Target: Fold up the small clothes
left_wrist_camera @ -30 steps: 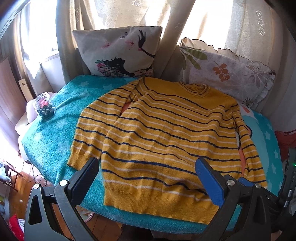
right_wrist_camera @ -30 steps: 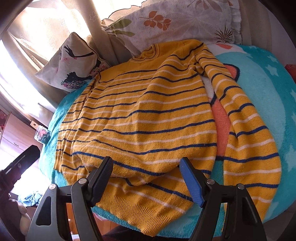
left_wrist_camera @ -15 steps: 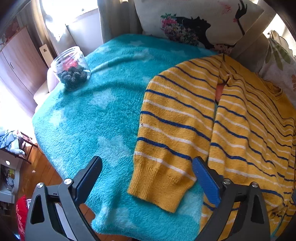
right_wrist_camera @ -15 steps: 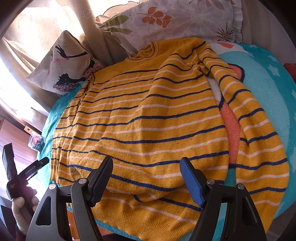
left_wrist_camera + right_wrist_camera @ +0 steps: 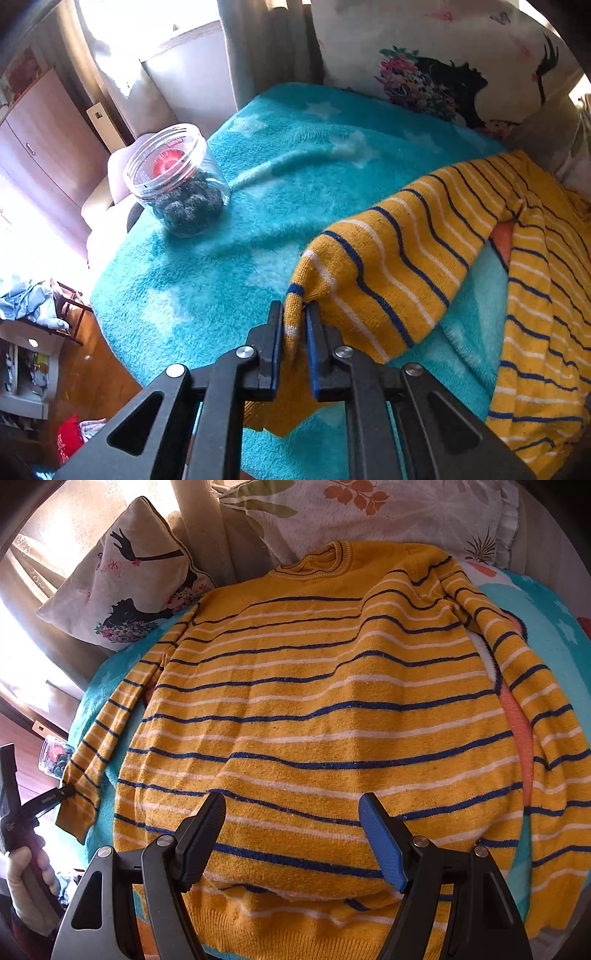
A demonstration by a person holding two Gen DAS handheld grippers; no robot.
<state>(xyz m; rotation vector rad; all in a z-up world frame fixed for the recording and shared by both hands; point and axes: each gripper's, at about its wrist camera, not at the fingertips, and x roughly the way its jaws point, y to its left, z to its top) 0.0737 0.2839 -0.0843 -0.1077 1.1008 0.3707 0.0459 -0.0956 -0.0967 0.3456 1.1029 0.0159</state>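
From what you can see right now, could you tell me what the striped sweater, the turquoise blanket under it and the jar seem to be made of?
Striped sweater: knitted yarn, likely wool or acrylic; ribbed hem and fuzzy matte surface show.
Turquoise blanket: plush fleece, probably synthetic; the pile is deep and shaggy.
Jar: clear and glossy, most likely plastic, possibly glass; its dark contents show through.

Your left gripper (image 5: pixel 294 325) hides the sleeve cuff (image 5: pixel 293 314) it pinches. In the right wrist view the sweater (image 5: pixel 325 701) hem disappears behind your right gripper (image 5: pixel 291 834) and the bottom edge. The jar (image 5: pixel 55 760) there is too small to read, half cut off.
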